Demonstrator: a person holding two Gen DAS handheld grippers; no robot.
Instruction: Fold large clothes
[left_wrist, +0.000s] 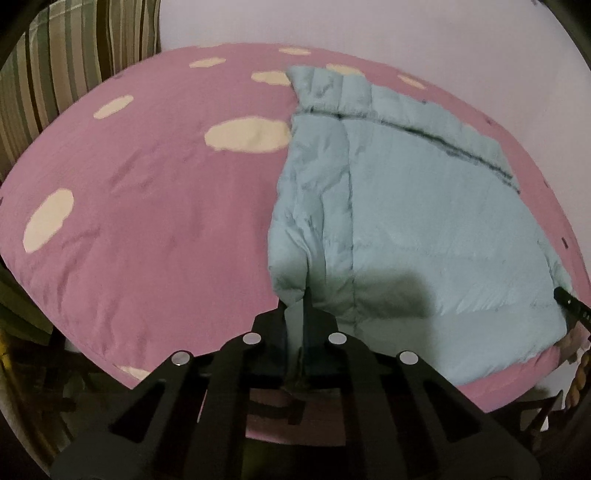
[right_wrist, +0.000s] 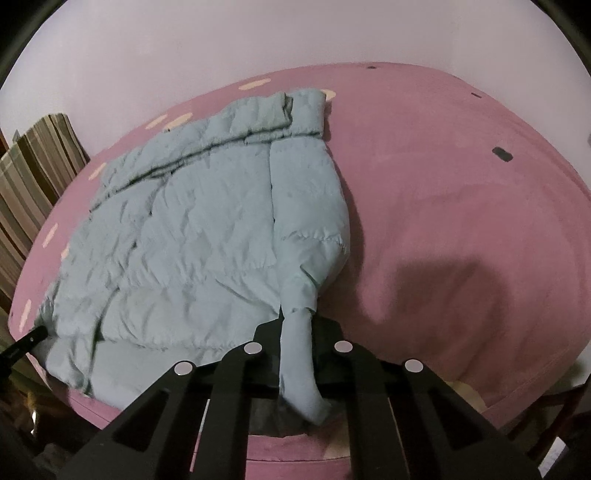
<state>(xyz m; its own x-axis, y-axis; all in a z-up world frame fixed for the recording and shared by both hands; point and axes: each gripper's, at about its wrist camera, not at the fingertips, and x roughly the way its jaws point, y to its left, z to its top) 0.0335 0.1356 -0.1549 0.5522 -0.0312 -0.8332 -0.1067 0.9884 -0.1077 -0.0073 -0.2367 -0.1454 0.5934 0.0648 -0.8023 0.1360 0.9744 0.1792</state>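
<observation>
The pale blue padded jacket (right_wrist: 207, 236) lay spread flat on the pink bed (right_wrist: 461, 229), its collar toward the wall and its hem at the bed's near edge. The left gripper (left_wrist: 300, 317) had its jaws pressed together on the hem corner at one side of the jacket, and the right gripper (right_wrist: 295, 332) pinched the other hem corner in the same way, with a strip of cloth hanging between its jaws. To do the fold well, I judge both corners should rise together and travel evenly toward the collar, so the thick padding does not bunch. Both grippers pointed steeply down at the jacket from the near edge of the bed.
</observation>
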